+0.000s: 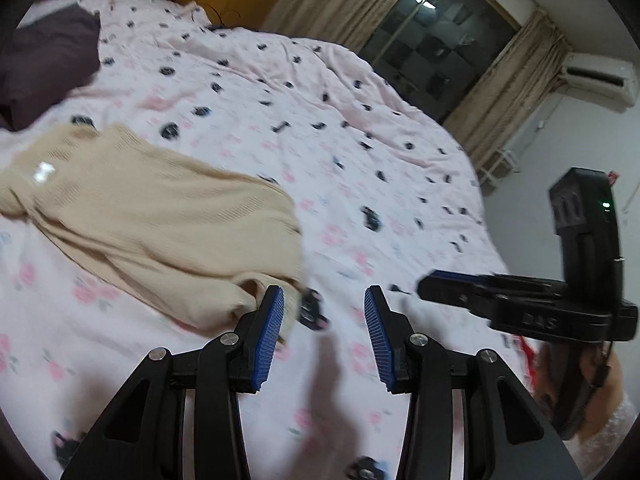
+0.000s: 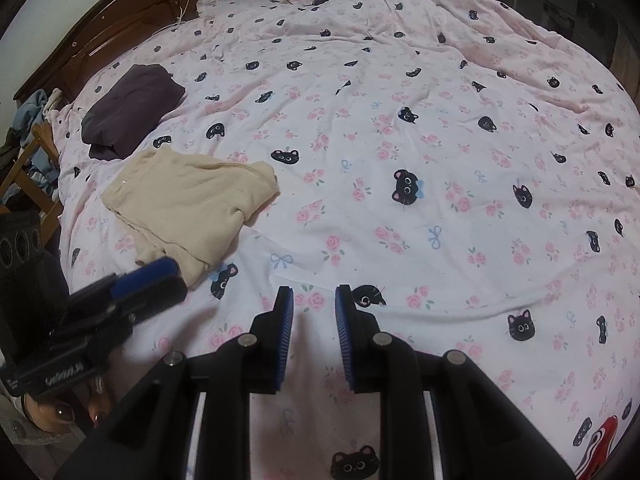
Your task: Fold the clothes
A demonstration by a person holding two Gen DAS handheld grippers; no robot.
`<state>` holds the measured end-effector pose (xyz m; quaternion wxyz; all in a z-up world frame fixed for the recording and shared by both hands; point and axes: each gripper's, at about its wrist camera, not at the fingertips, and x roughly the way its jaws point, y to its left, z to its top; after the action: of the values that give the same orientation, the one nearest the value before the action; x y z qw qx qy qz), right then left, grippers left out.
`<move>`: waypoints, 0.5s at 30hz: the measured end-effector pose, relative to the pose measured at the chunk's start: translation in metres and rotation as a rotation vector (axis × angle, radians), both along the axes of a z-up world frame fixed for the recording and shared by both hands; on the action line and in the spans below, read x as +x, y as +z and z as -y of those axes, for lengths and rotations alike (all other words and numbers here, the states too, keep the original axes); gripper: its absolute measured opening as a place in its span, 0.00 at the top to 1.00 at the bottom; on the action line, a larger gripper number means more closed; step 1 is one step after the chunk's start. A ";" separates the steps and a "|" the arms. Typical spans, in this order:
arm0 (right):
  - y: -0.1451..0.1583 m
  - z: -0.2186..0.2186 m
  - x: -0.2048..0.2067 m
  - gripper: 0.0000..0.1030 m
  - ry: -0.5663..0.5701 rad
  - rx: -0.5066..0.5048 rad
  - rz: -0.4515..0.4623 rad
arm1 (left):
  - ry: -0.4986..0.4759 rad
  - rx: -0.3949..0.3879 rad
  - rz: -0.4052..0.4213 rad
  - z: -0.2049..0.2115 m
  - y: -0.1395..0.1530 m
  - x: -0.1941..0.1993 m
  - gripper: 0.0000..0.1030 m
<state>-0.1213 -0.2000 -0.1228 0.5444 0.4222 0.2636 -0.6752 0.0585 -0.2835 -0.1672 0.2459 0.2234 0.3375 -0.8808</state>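
Observation:
A beige knit garment [image 1: 160, 220] lies folded and rumpled on the pink cat-print bedspread [image 1: 360, 160]; it also shows in the right wrist view [image 2: 188, 204]. My left gripper [image 1: 324, 304] is open and empty, just right of the garment's near corner. My right gripper [image 2: 314, 300] is open and empty above bare bedspread [image 2: 440, 200], well right of the garment. The right gripper shows side-on in the left wrist view [image 1: 432, 284]. The left gripper shows blurred in the right wrist view [image 2: 172, 276].
A folded dark purple garment [image 2: 132, 108] lies beyond the beige one, near the wooden headboard [image 2: 120, 20]. A chair with piled clothes [image 2: 32, 140] stands left of the bed. Curtains and a window [image 1: 440, 28] are behind the bed. A red item [image 2: 600, 448] lies at the near right edge.

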 end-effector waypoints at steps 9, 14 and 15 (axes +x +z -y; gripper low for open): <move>-0.007 0.005 0.000 0.78 0.005 -0.004 0.039 | 0.034 -0.232 0.138 -0.009 0.017 -0.009 0.63; -0.010 0.010 0.001 0.78 0.014 0.006 0.038 | -0.007 -0.238 0.222 0.000 0.004 -0.025 0.64; -0.010 0.012 0.001 0.78 0.015 0.007 0.037 | -0.014 -0.226 0.226 0.001 0.002 -0.027 0.64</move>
<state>-0.1199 -0.2118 -0.1328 0.5529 0.4345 0.2589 -0.6622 0.0319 -0.2846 -0.1648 0.2996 0.2945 0.2047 -0.8841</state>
